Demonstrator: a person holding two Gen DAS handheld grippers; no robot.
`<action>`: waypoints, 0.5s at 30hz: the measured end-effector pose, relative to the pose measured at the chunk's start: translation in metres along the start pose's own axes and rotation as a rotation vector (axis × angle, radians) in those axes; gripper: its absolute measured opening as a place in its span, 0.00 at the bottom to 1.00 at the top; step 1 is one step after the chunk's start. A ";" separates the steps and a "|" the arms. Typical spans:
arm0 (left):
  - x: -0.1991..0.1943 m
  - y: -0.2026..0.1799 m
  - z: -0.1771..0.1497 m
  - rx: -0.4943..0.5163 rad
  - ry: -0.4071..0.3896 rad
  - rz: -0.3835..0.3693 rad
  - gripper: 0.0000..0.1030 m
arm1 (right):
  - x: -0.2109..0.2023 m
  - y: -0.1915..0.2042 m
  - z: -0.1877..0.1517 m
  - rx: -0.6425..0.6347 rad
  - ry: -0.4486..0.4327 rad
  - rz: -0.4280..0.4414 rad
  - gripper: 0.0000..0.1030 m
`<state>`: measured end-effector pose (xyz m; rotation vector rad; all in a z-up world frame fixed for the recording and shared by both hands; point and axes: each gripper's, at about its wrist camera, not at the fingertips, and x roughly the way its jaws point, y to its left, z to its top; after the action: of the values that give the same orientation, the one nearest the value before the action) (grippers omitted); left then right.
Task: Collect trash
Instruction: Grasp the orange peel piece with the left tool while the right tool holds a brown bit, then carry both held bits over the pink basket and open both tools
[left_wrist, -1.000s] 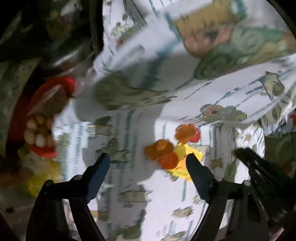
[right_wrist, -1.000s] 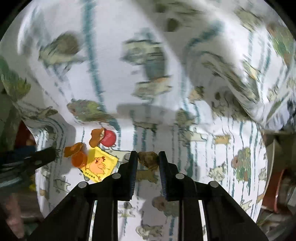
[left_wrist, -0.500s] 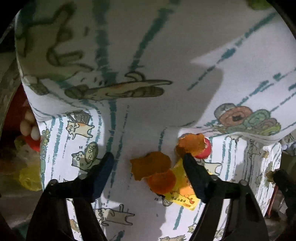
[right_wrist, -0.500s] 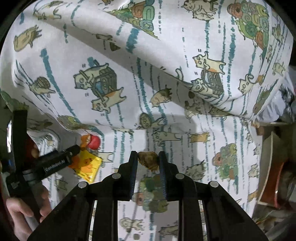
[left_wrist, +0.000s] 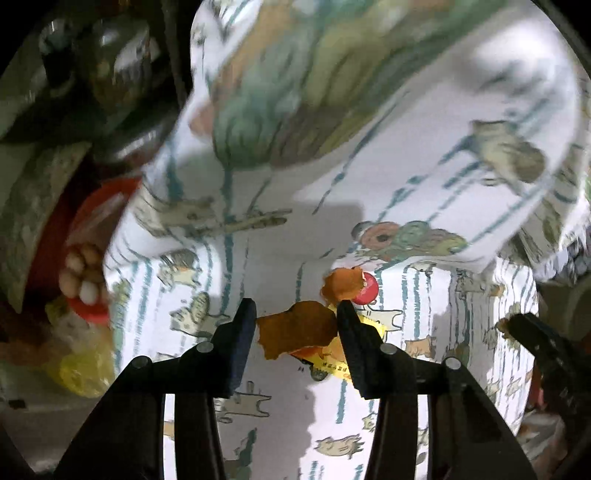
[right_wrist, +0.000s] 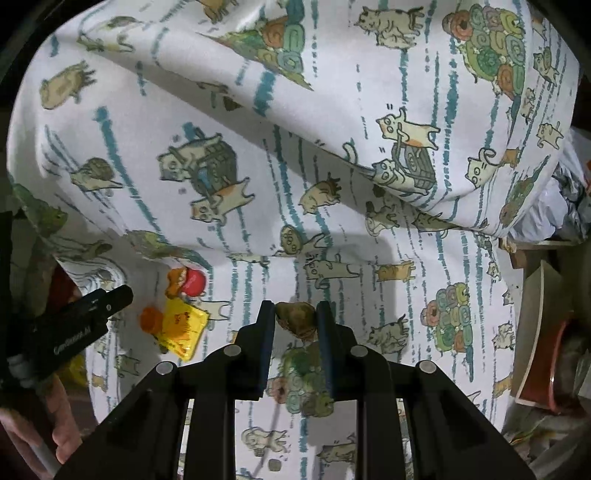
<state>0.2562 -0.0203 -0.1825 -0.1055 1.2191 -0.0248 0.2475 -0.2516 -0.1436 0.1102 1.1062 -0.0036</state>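
Note:
In the left wrist view my left gripper (left_wrist: 295, 325) is shut on an orange peel piece (left_wrist: 297, 330), both pads touching its sides. Under it lie a yellow wrapper (left_wrist: 369, 328), and beyond it a second orange peel (left_wrist: 343, 284) against a red bottle cap (left_wrist: 369, 291), all on the cat-print bedsheet (left_wrist: 406, 206). In the right wrist view my right gripper (right_wrist: 295, 317) is shut on a brown crumpled scrap (right_wrist: 297, 319), held above the sheet. The yellow wrapper (right_wrist: 183, 328), an orange peel (right_wrist: 149, 319) and the red cap (right_wrist: 194, 282) lie to its left, next to the left gripper's finger (right_wrist: 88, 314).
A folded-up layer of the sheet (right_wrist: 332, 92) overhangs the back. At the left are a red bowl (left_wrist: 88, 314) with pale round pieces and a yellow bag (left_wrist: 81, 369). At the right edge stand cardboard and a red-rimmed container (right_wrist: 539, 332).
My left gripper has moved in and shut on the orange peel piece; it was open around the pile before. My right gripper keeps holding the brown scrap, almost still.

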 end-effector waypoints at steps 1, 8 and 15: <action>-0.006 -0.001 0.000 0.013 -0.016 -0.002 0.43 | -0.004 0.002 -0.001 -0.001 -0.008 0.002 0.24; -0.071 0.004 -0.005 0.046 -0.136 -0.024 0.43 | -0.056 0.009 -0.014 0.005 -0.096 0.040 0.24; -0.168 -0.005 -0.036 0.134 -0.275 0.000 0.43 | -0.147 0.013 -0.043 0.066 -0.259 0.095 0.24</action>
<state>0.1650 -0.0152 -0.0368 0.0087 0.9395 -0.0894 0.1436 -0.2424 -0.0308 0.2149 0.8413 0.0300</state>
